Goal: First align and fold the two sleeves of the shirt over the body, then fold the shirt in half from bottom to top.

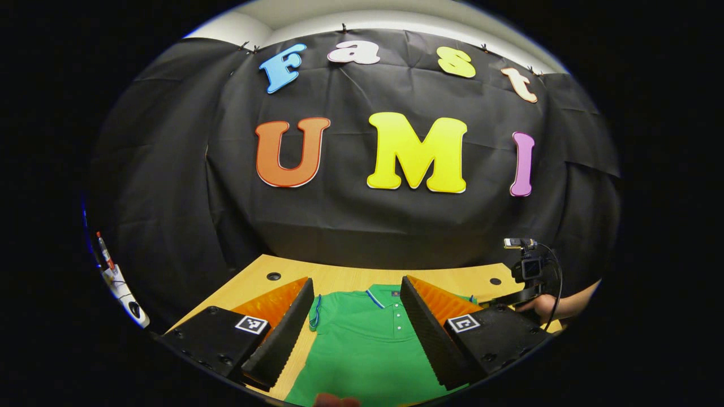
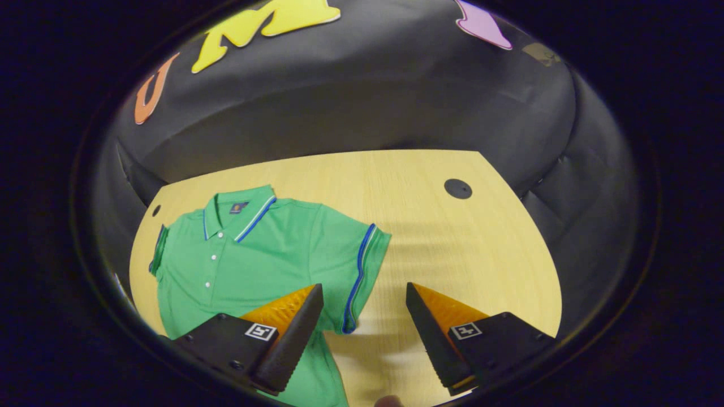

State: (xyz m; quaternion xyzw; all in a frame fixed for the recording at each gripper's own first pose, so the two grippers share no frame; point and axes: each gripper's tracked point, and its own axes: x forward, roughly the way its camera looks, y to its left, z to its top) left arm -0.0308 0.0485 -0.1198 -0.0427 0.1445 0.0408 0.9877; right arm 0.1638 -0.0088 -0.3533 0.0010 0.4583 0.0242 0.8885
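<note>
Two sleeves and one bottom-to-top fold are all left to do, as far as I can judge: the green polo shirt (image 2: 254, 254) lies flat and face up on the wooden table (image 2: 452, 254), collar toward the black cloth wall, and the sleeve with blue trim (image 2: 362, 265) is spread out to the side, not yet laid over the body. The other sleeve (image 2: 159, 249) sits at the far edge of the right gripper view, and I think it is unfolded too, though the bend of the lens there makes it hard to be sure.

My right gripper (image 2: 365, 316) hangs above the table with its fingers spread apart and nothing between them. The trimmed sleeve's lower corner lies just inside the gap, close to one finger, while the other finger is over bare wood (so this hand looks lined up for that sleeve's edge).

My left gripper (image 1: 356, 316) is likewise released and empty, held over the shirt (image 1: 362, 350) with the collar and button placket showing between its fingers. Farther off in that view, past one finger, I can see my other hand (image 1: 546, 308) holding its gripper
</note>
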